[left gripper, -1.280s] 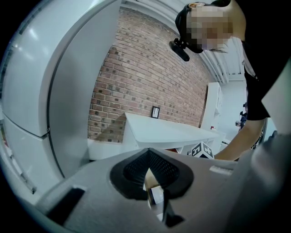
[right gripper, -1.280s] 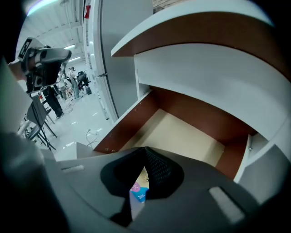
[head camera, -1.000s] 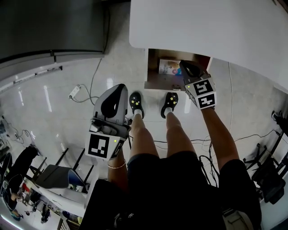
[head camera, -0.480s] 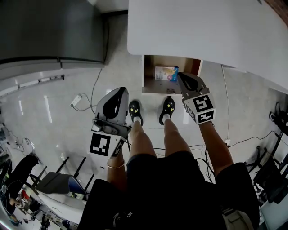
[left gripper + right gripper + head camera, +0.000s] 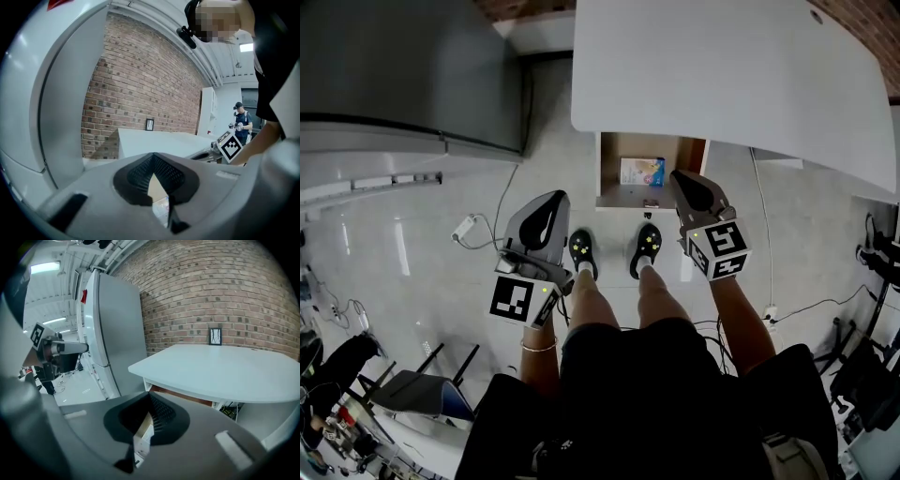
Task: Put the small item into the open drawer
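The small item, a flat colourful packet [image 5: 641,171], lies inside the open wooden drawer [image 5: 613,164] under the white table [image 5: 722,75]. My right gripper [image 5: 678,178] hangs at the drawer's right front corner, above it, shut and holding nothing. In the right gripper view its jaws [image 5: 151,397] meet at the tip, with the drawer's edge [image 5: 142,432] showing through the gap. My left gripper [image 5: 551,199] is left of the drawer over the floor, also shut and holding nothing. The left gripper view shows its tips [image 5: 153,157] together.
A grey fridge [image 5: 403,75] stands to the left. A power strip [image 5: 464,227] and cables lie on the floor. The person's shoes [image 5: 581,251] stand just before the drawer. A small picture frame [image 5: 215,336] sits on the table by the brick wall. Chairs stand at the lower left.
Both grippers have risen. The right one has drawn up and back from over the packet to the drawer's right front corner. The packet stays in the drawer.
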